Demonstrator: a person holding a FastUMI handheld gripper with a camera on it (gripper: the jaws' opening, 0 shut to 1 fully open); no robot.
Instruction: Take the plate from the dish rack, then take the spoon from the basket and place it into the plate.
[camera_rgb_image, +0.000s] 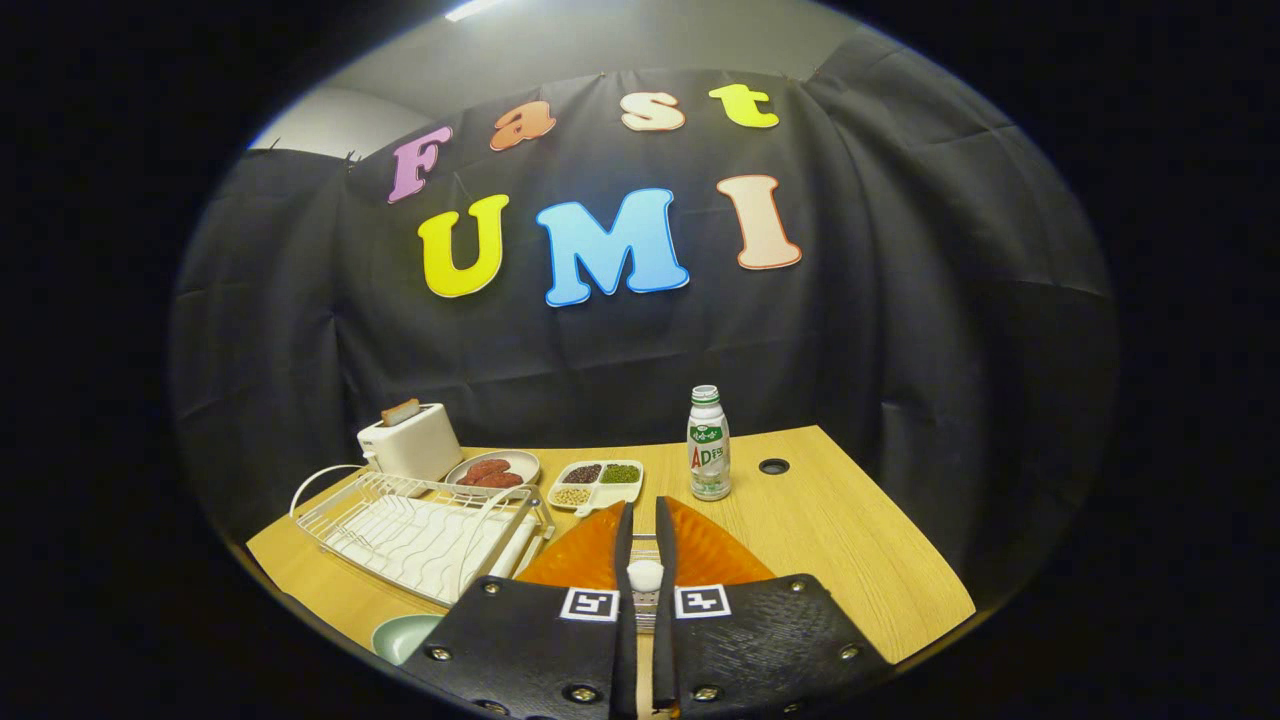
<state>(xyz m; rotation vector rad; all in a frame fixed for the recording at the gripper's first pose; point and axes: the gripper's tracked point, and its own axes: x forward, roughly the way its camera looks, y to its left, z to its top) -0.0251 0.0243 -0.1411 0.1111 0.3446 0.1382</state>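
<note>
Bottle beyond claw, right table open

One gripper was present, with two fingers drawn close together around one small white handle end, likely the spoon. One orange plate lay under the fingers. One white wire dish rack stood on one wooden table. One pale green bowl sat near the rack. One white toaster held one slice of bread. One round plate of reddish food was counted, and one divided tray with three filled compartments. One bottle stood upright. One round hole showed in the tabletop.
</note>
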